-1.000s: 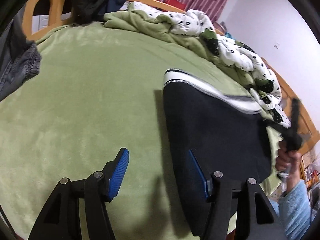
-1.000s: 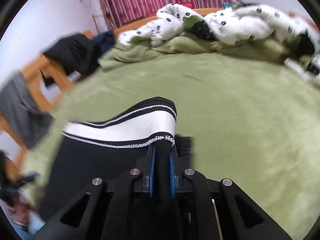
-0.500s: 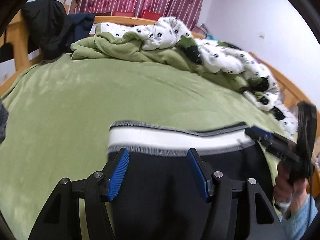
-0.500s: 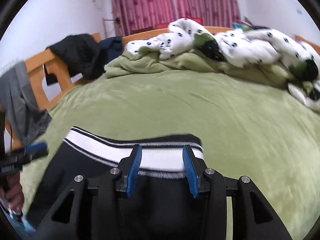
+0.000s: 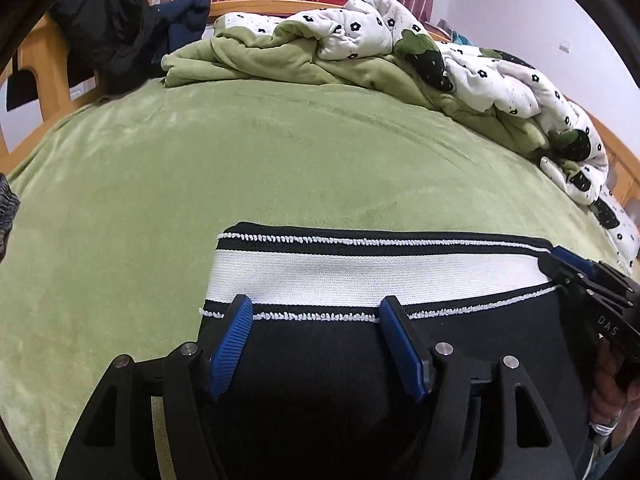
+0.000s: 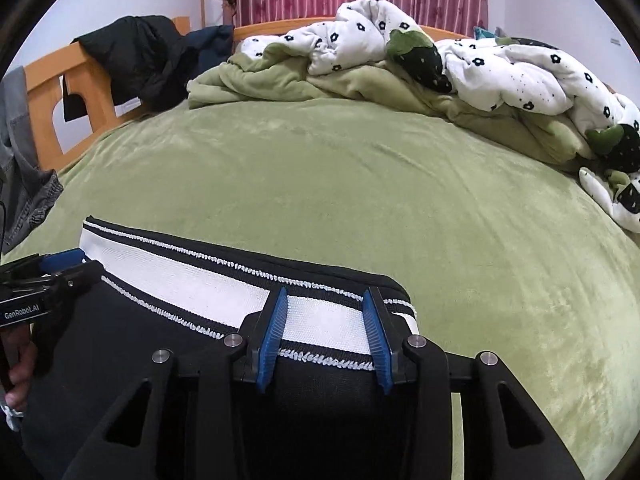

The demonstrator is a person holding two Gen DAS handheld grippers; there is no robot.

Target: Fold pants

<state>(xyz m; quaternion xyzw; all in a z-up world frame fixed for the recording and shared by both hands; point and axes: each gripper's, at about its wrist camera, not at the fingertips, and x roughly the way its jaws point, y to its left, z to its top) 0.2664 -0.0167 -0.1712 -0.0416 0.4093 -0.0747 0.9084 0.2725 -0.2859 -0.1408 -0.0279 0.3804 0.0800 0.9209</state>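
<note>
I see both my left gripper [image 5: 316,312] and right gripper [image 6: 326,304] spread wide over the black pants' [image 5: 320,380] white waistband [image 5: 360,276], gripping nothing, on the green bedspread [image 5: 240,160].

Black plastic left gripper [image 5: 316,344] and right gripper [image 6: 326,338] with ribbed blue pads [image 5: 232,354], round silver screws, white "GenRobot.AI" lettering, bare-skinned hand [image 6: 18,374].

Beyond the folded pants [image 5: 360,380], the green bedspread [image 5: 280,168] lies open across its middle. A rumpled floral quilt [image 6: 500,68] blocks the far and right edges. Dark jackets [image 6: 140,60] over the wooden bed rail [image 6: 44,92] obstruct the far left.
</note>
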